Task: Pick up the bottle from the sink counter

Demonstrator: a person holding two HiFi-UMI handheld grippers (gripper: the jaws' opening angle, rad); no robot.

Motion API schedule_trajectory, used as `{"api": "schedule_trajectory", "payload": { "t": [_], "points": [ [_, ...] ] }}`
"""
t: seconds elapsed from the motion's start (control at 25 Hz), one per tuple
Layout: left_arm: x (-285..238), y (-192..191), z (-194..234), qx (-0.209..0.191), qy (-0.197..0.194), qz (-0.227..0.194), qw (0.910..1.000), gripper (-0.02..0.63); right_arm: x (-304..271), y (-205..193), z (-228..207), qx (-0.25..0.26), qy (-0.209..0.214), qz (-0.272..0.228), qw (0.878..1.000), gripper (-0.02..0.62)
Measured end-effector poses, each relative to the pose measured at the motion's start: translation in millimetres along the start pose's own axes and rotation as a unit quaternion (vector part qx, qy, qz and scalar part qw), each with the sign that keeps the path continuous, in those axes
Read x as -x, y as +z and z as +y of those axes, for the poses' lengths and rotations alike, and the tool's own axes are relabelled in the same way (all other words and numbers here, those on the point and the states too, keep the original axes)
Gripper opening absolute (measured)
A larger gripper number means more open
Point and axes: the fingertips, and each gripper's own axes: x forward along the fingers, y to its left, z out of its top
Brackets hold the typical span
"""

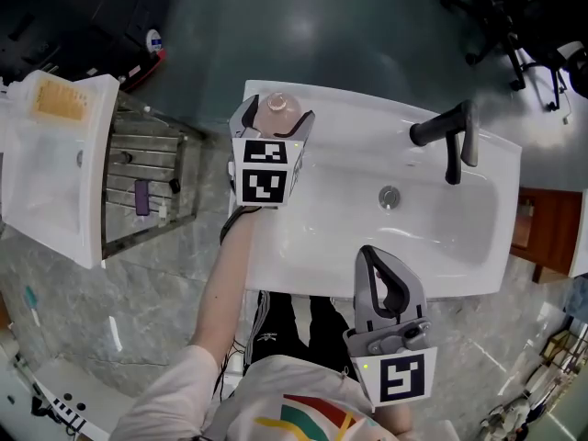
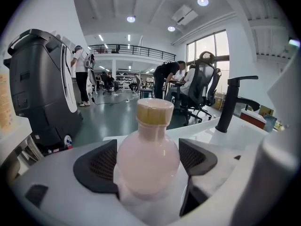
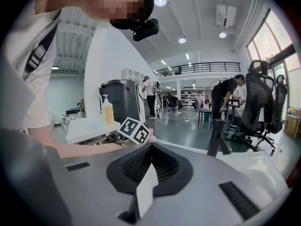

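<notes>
A pale pink bottle (image 1: 278, 113) with a tan cap stands upright on the back left corner of the white sink counter (image 1: 367, 108). My left gripper (image 1: 276, 119) reaches over that corner, its jaws spread wide on either side of the bottle. In the left gripper view the bottle (image 2: 148, 154) fills the gap between the two dark pads (image 2: 96, 166), and no squeeze shows. My right gripper (image 1: 386, 278) hovers at the sink's near edge, shut with nothing in it; in the right gripper view (image 3: 149, 166) its pads meet.
A black faucet (image 1: 450, 136) stands at the back right of the basin, with the drain (image 1: 390, 196) in the middle. Left of the sink are a metal rack (image 1: 147, 182) and a white box (image 1: 55, 163). An office chair (image 1: 542, 26) stands behind.
</notes>
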Motion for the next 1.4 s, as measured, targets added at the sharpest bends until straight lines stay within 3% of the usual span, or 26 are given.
{"api": "schedule_trajectory", "payload": {
  "t": [0.28,0.92,1.12,1.4],
  "points": [
    [-7,-6,3,-0.015,0.019,0.032,0.9992,0.391,-3,-1,1,-0.005,0.001,0.003,1.0,0.012],
    [-6,-5,3,0.0,0.01,0.036,0.9993,0.391,-3,-2,7,-0.009,0.001,0.002,1.0,0.012],
    [0,7,-1,0.004,0.004,0.011,0.9999,0.391,-2,5,-2,-0.006,-0.012,-0.007,1.0,0.012],
    [39,71,-22,-0.024,-0.011,-0.039,0.9989,0.391,0,34,-17,0.011,-0.038,-0.03,0.999,0.012]
  ]
}}
